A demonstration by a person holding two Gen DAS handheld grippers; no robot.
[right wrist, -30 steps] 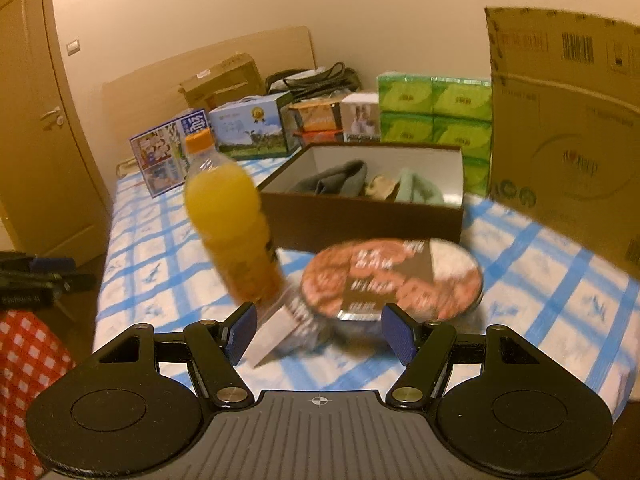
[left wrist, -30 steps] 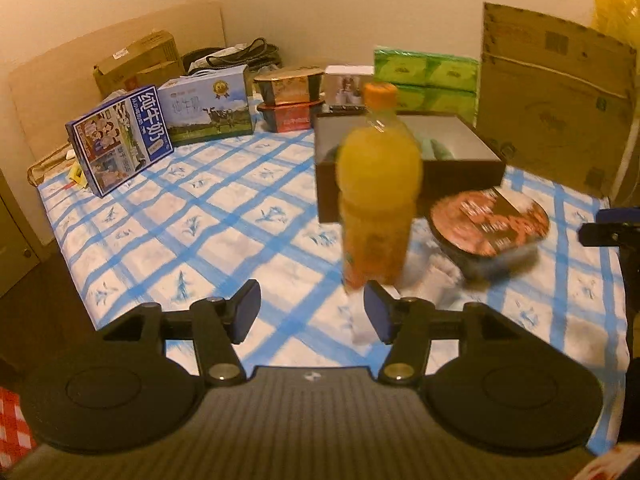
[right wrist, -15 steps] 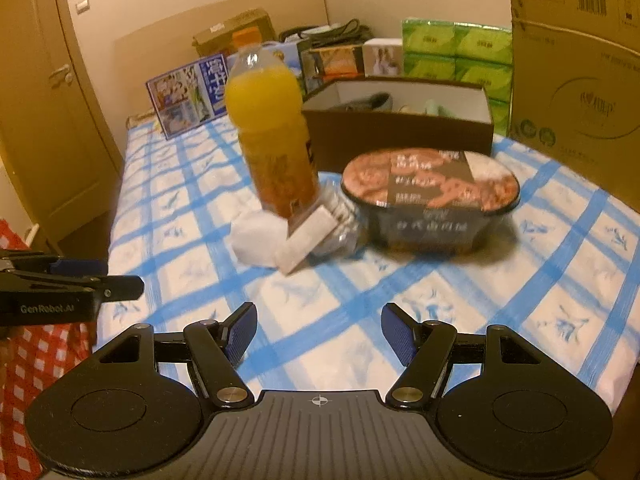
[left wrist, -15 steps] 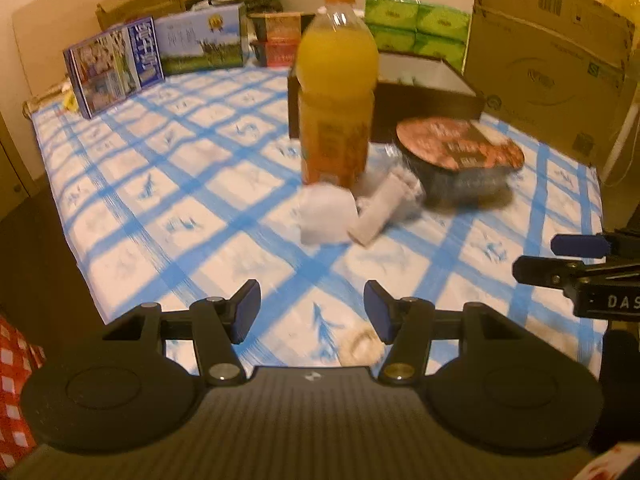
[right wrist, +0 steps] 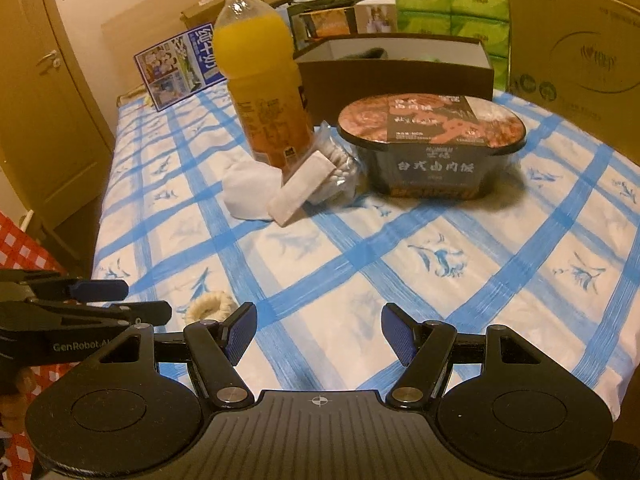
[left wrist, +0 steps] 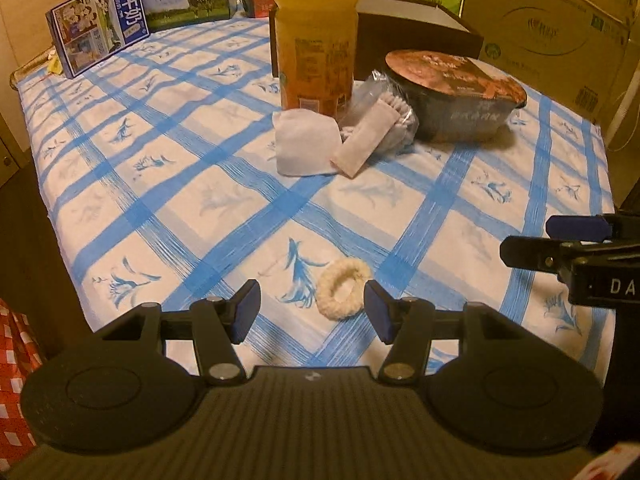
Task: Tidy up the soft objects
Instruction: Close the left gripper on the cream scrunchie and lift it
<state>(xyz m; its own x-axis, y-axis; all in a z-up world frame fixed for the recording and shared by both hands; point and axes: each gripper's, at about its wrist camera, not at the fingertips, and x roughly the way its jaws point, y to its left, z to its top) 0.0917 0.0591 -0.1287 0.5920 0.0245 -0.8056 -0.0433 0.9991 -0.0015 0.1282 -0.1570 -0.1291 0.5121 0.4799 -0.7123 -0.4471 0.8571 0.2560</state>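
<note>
The tablecloth [left wrist: 224,168] is matt woven cloth. A fluffy, rough-piled hair tie [left wrist: 345,289] lies on it. The juice bottle [right wrist: 262,76] is clear glossy plastic, and the meal bowl [right wrist: 432,148] dark plastic under a shiny printed film. The big carton [right wrist: 576,40] is matt brown cardboard.

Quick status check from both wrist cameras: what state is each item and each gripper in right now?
Left gripper: open, empty, low over the table.
Right gripper: open, empty.
Hair scrunchie: lying flat on the tablecloth, between the left fingertips, not gripped.
Juice bottle: upright, capped, nearly full.
Noodle bowl: upright, lid sealed.
Cotton swab bag: leaning against the bottle.
White cloth pad: lying loose.
Brown box: open, soft items inside.
</note>
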